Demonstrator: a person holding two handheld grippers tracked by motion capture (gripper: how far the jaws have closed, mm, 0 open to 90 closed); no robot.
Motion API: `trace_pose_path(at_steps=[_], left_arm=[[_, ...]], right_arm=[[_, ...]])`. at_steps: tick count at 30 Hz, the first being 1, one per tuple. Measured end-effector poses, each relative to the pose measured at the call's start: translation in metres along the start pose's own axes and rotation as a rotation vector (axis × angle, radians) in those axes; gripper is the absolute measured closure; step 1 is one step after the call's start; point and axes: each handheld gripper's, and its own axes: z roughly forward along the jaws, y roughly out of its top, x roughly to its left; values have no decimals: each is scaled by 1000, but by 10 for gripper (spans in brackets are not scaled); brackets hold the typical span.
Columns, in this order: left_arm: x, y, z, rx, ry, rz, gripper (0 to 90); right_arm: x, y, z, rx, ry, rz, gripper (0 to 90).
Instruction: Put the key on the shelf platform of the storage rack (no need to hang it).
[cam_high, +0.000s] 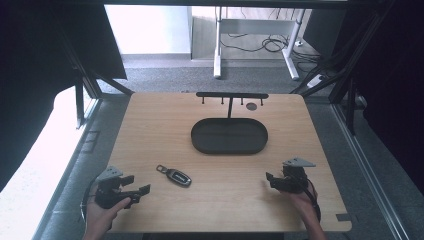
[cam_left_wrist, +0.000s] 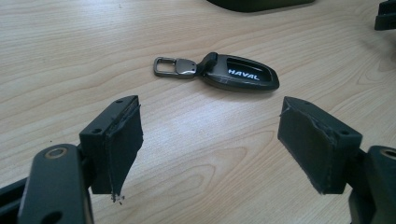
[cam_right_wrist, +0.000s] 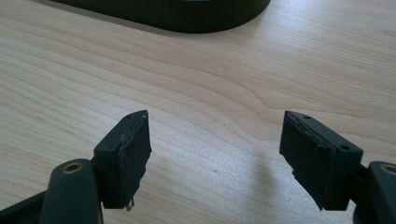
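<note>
Key fob (cam_left_wrist: 238, 73) lies flat on table (cam_high: 150, 130), just ahead of my left gripper (cam_left_wrist: 210, 144), jaws spread, nothing between. Looks light, hard, slick; I'd pinch its long sides. Right gripper (cam_right_wrist: 215, 154) spread too.

Only a sliver of the black tray (cam_left_wrist: 261, 3) seen at 12 o'clock in the left gripper view, cut off by the top edge. Same tray (cam_right_wrist: 187, 16) cropped at 12 o'clock in the right gripper view. A dark bit of the other gripper (cam_left_wrist: 386, 15) clipped at 2 o'clock in the left gripper view. Small round thing (cam_high: 251, 106) near the rack (cam_high: 232, 95), at 12 o'clock from the tray in the high view, too tiny to tell. Forearms cut off at 6 o'clock there.
</note>
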Motion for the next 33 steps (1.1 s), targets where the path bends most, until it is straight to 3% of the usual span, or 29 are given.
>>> trace_pose_path(at_steps=[12,22,33], left_arm=[[-2,1,1,2,-2,3,221],[-4,4,-5,-13,-4,3,221],[-3,3,-4,-9,-5,0,221]], right_arm=[[6,5,-8,3,24,-28,248],[14,13,-11,35,79,-49,258],[27,37,-20,65,120,-136,307]])
